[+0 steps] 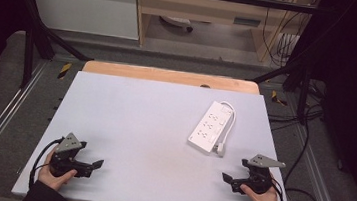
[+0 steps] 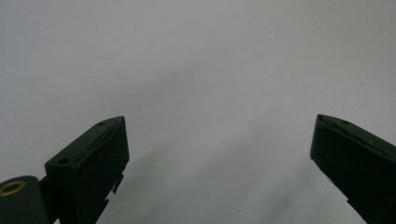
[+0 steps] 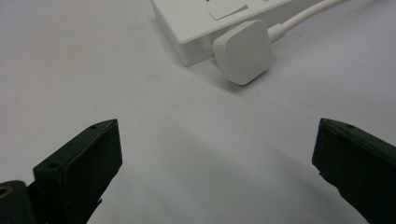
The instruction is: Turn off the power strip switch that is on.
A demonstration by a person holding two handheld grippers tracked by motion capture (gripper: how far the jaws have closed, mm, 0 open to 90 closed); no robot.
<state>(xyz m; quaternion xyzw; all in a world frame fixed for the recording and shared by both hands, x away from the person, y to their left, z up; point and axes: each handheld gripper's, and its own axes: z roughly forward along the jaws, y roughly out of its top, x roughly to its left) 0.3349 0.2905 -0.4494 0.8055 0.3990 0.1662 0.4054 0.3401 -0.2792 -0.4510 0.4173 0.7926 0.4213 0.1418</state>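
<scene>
Power strip (image 1: 210, 126), white with several sockets, lies on the pale counter (image 1: 139, 121) in the right half of the high view, angled from upper right to lower left. Its white cable (image 1: 232, 121) loops along its right side and ends in a square white plug (image 1: 220, 148) that rests on the counter just beside the strip's near corner. In the right gripper view the same plug (image 3: 243, 51) sits in the upper middle of the frame, against the strip's corner (image 3: 205, 28), with the cable running off to the upper right.

The right gripper (image 1: 227, 179) is held low at the lower right of the high view, near the counter's front edge and well apart from the strip; its jaws stand wide apart with nothing between them, as its own view (image 3: 217, 154) confirms. The left gripper (image 1: 97, 165) sits at the lower left, also near the front edge, far from the strip. Its jaws are likewise spread wide and hold nothing, with bare counter ahead of them in the left gripper view (image 2: 219, 149).
</scene>
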